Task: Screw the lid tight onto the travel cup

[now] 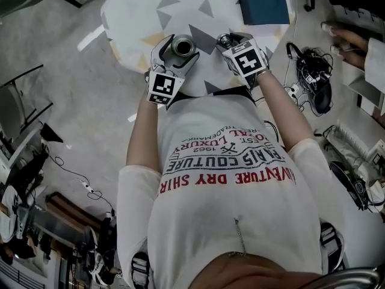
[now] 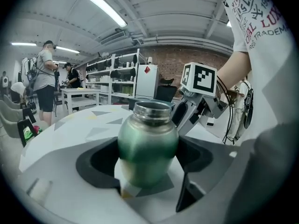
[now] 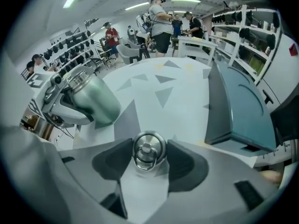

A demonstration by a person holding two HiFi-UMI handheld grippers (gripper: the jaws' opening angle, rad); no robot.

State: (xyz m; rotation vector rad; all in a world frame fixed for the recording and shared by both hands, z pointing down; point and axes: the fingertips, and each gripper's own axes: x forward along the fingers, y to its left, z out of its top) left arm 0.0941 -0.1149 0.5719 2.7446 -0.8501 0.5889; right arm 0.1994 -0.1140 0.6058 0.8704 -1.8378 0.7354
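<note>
Presently, on the table [image 1: 138,8], the open cup [image 2: 147,146] is clasped round its belly by the left gripper [image 1: 179,50]; smooth green metal, judged rigid, weighty, likely slippery. The small steel lid [image 3: 148,152] lies between the right gripper's [image 1: 227,41] spread pads, unpressed; its rim is best pinched. No label is seen on either; "COUTURE" and "1962" are read on the shirt [image 1: 228,179].
</note>
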